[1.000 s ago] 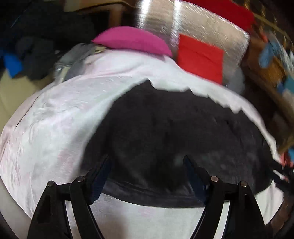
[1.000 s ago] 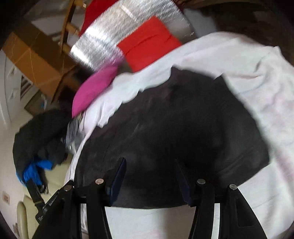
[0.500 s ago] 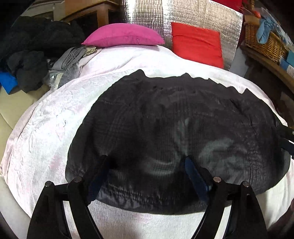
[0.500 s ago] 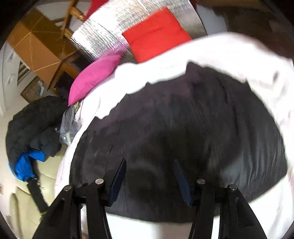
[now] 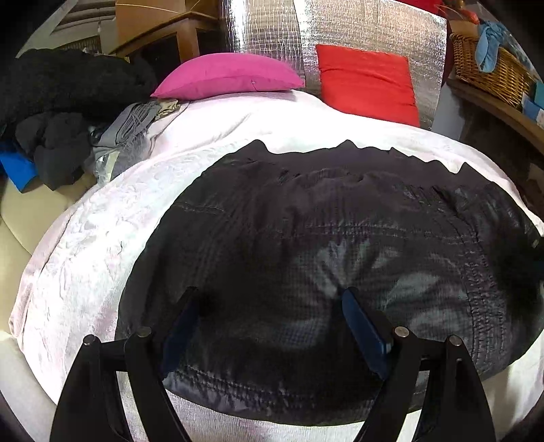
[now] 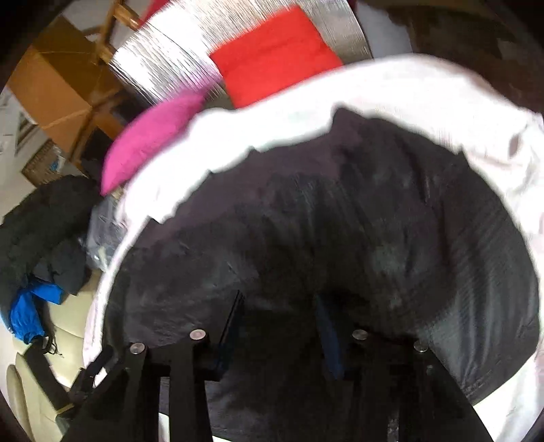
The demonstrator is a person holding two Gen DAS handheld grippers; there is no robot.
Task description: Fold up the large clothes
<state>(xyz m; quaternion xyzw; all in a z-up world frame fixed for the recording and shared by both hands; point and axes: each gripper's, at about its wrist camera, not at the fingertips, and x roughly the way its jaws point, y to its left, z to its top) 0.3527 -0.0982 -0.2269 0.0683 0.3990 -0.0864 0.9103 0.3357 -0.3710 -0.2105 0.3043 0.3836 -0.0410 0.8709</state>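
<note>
Both the left hand-held gripper (image 5: 268,306) and the right hand-held gripper (image 6: 278,306) gape empty above the black garment (image 5: 323,238). It lies flat on the bed (image 5: 85,244). Each should pinch a near-edge corner squarely.

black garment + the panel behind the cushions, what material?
Black garment: looks like thin synthetic, maybe nylon; faint grid weave, slight sheen, stitched puckered hem. Silver panel: seems to be foil-faced insulation or similar; mirror-bright, gridded surface. Neither is certain.

R wrist view motion-blurred: black garment (image 6: 340,238) weave and edges smeared, red cushion (image 6: 272,54) and pink cushion (image 6: 153,136) streaked. L view: garment's right edge cut by frame, wicker basket (image 5: 489,68) partly cropped. Dark clothes pile (image 5: 57,112) too tangled to ID items. Bed cover (image 5: 85,238) under garment hidden.
</note>
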